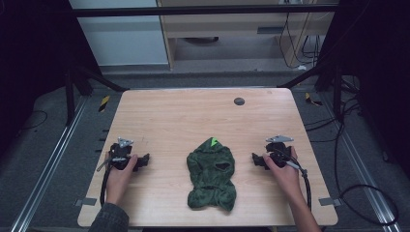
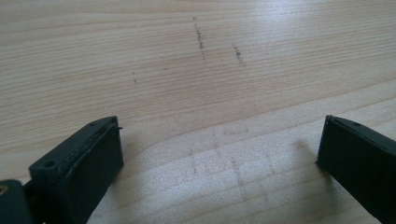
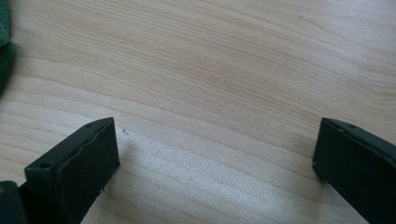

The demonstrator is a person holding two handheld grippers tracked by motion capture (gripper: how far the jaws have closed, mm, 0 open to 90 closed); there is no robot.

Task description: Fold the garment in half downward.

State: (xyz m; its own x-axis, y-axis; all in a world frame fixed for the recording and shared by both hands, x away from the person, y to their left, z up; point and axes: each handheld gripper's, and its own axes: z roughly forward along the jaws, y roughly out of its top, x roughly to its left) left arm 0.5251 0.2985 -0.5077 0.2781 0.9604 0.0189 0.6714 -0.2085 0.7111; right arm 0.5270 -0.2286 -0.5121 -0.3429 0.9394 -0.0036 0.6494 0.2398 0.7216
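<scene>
Sleeve and forearms come first, entering at the near edge of the tabletop in the high view, each of my hands wrapped around its own tool. My left tongs rest on the wood at the left side, pointing inward toward the middle; my right tongs rest at the right side, also pointing inward. Both stand spread wide with nothing between them: in the left gripper view the two black jaws sit far apart over bare wood grain marked by a few faint dark scratches, and in the right gripper view the jaws are just as far apart over pale wood.

Between the two tools, well apart from each, lies the small green garment, a fuzzy dark green hooded piece spread flat on the wood, its hood pointing away from me with a bright green tip at the top. A sliver of that same green fabric shows at the left edge of the right gripper view.

Farther off, near the far edge of the wood, sits a small dark round disc. Beyond it, grey floor and trailing cables.
</scene>
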